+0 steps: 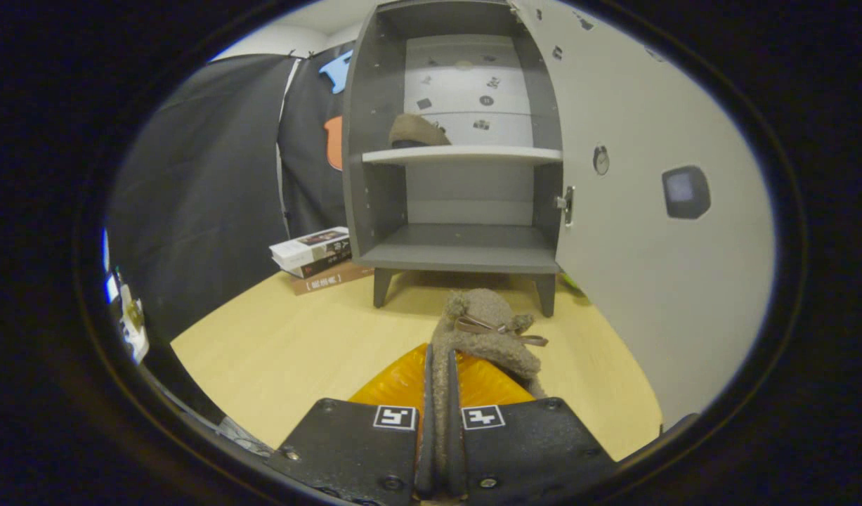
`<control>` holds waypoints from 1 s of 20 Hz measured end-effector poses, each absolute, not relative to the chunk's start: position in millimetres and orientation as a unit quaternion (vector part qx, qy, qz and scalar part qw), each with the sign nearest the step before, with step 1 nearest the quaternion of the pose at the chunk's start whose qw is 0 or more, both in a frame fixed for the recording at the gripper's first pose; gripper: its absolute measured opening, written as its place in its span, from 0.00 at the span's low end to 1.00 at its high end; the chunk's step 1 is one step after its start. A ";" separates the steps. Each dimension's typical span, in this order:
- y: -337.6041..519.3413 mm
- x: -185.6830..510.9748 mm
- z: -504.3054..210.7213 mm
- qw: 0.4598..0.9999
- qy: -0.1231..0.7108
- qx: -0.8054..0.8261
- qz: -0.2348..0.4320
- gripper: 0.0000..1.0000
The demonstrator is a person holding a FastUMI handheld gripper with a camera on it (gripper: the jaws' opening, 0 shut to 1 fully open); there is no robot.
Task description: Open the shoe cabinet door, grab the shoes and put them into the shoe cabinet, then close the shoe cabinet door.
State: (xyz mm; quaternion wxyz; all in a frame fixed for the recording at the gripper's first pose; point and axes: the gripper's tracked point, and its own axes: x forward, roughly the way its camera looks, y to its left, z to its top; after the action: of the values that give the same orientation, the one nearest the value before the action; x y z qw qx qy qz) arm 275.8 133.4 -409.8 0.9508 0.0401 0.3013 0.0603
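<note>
Pinching fuzzy shoe (487, 330) between both fingers (402, 383) of gripper (439, 383); lift level, steer into cabinet (374, 140), clear of open door (641, 232), beside 1 shelved shoe (416, 131).

Shoe (418, 131) on shelf (462, 155) (books (317, 257) left)

Shoe in my gripper (439, 393): fuzzy tan (483, 330)
Cabinet (374, 140): dark grey, pale shelf (462, 155)
Door (634, 232): light grey
Tabletop (297, 351): light wood

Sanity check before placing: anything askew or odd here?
Nothing stands out. Door is swung open, one shoe sits on the upper shelf, fingers are shut on the second shoe.
</note>
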 end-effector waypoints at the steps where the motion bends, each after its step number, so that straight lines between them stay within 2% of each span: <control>1: 132.3 272.1 -391.0 0.954 0.292 0.042 0.062 0.11; 10: 145.4 270.9 -243.3 0.974 0.210 0.041 0.073 0.11; 15: 166.4 302.1 -165.0 0.983 0.158 0.036 0.083 0.11; 20: 195.9 346.7 -115.7 0.984 0.134 0.053 0.108 0.11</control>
State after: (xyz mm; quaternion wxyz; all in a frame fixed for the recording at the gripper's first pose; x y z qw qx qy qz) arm 346.7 195.9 -115.7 0.9837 0.0534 0.1339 0.1076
